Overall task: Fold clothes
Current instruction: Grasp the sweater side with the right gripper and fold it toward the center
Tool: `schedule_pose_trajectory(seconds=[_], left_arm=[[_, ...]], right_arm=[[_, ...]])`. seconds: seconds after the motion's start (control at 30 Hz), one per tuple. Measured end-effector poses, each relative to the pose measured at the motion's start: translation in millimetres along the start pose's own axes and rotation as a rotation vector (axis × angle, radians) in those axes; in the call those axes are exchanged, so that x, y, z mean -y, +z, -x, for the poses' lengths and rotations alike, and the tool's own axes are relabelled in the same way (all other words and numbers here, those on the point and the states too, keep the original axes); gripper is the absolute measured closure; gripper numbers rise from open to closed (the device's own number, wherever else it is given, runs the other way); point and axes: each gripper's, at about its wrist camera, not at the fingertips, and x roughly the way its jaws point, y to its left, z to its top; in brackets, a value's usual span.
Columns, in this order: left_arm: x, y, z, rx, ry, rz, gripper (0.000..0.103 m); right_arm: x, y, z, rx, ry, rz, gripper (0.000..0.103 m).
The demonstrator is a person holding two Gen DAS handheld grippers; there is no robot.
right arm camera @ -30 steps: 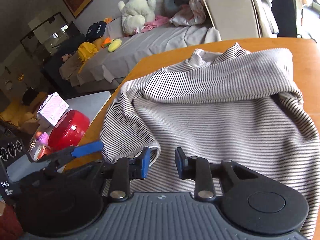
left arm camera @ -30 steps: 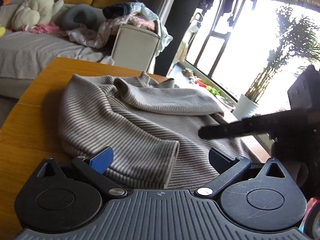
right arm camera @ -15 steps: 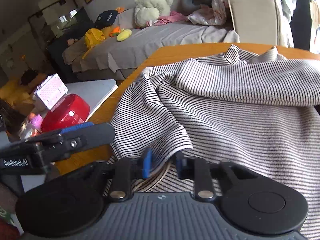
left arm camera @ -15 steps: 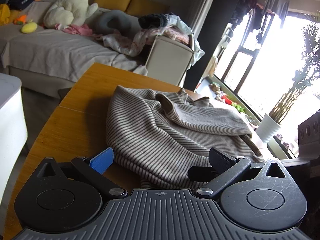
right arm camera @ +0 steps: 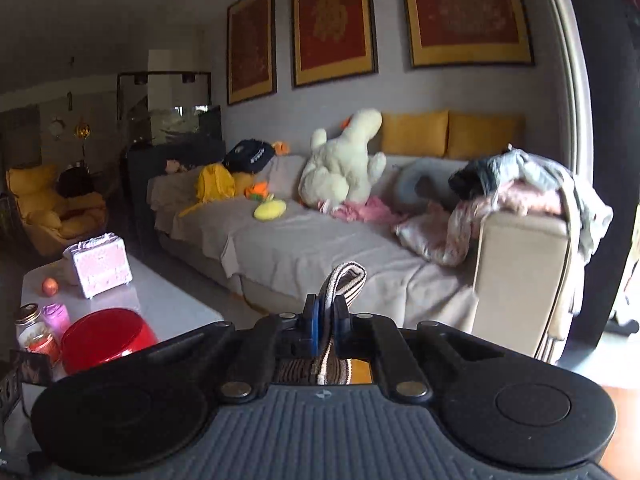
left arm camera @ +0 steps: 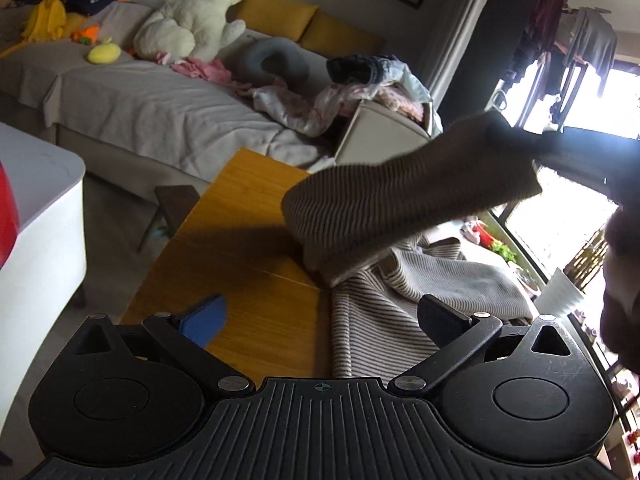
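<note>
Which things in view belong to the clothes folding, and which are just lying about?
In the job:
- striped sweater, one end lifted off the wooden table
- right gripper, shut on the sweater's edge
- left gripper, open and holding nothing

Lying about:
- plush duck
- red bowl
- pink box
- clothes heap on the sofa arm

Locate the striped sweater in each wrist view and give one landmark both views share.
Left wrist: the sweater fills centre-right, one part lifted above the wooden table, the rest heaped on it.
Right wrist: only a pinched fold of it shows, bottom centre, clamped in the shut right gripper.
Shared landmark: the white plush toy on the sofa.
</note>
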Motion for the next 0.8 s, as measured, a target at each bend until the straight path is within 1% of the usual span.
schedule_pose_trajectory(seconds=[0.1, 0.2, 0.37, 0.47, 0.6, 0.7, 0.8], left_arm=[[4.9, -1.8, -3.0, -0.015, 0.001, -0.019, 0.0], [11.0, -5.3, -8.7, -0.038, -0.002, -0.04, 0.0], [22.7, -8.4, -21.6, -0.073, -0.011, -0.068, 0.0], [32.8, -9.0, -29.5, -0.087, -0.016, -0.092, 0.0], [48.9, -8.4, -39.3, -0.099, -0.026, -0.13, 0.0], [61.8, -7.1, -48.6, -0.11, -0.031, -0.165, 0.0], [70.7, -8.0, -57.8, -0.126, -0.031, -0.191, 0.0]], right_arm=[[25.0, 12.9, 1.7, 0.032, -0.062, 0.004, 0.097], [59.6, 1.9, 6.5, 0.018, -0.134, -0.038, 0.097], [118.1, -48.2, 12.2, -0.078, -0.246, -0.134, 0.097], [144.3, -84.9, 14.0, -0.151, -0.272, -0.207, 0.096], [162.9, -135.7, 16.1, -0.244, -0.296, -0.28, 0.096], [169.0, -161.8, 19.7, -0.263, -0.302, -0.317, 0.096], [172.5, -171.3, 22.1, -0.256, -0.296, -0.339, 0.095]])
